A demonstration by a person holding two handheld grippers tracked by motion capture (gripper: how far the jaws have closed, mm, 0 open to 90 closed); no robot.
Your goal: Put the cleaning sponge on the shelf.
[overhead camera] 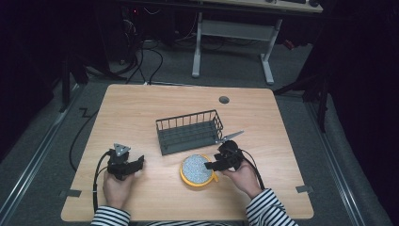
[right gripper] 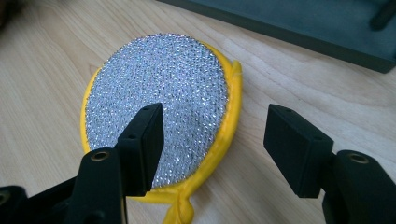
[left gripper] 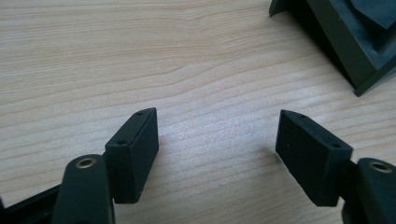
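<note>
the table (overhead camera: 141, 108) carries a dark wire basket (overhead camera: 189, 131) at its centre, nothing visible inside it. at the basket's 5 o'clock lies the round silver scrubber with a yellow rim (overhead camera: 196, 170), flat on the wood. the right gripper (right gripper: 212, 135) hangs over it, jaws wide, straddling its rim, no grip made. at 9 o'clock the left gripper (left gripper: 217, 140) rests, jaws wide, empty. judging by this, pickup and placing remain.

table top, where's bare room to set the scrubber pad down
Free: the wood behind the wire basket, toward the grommet hole, and the left strip beside the left hand-held gripper. Crowded: the front middle, where the scrubber pad, the right hand-held gripper and the basket sit close.
</note>
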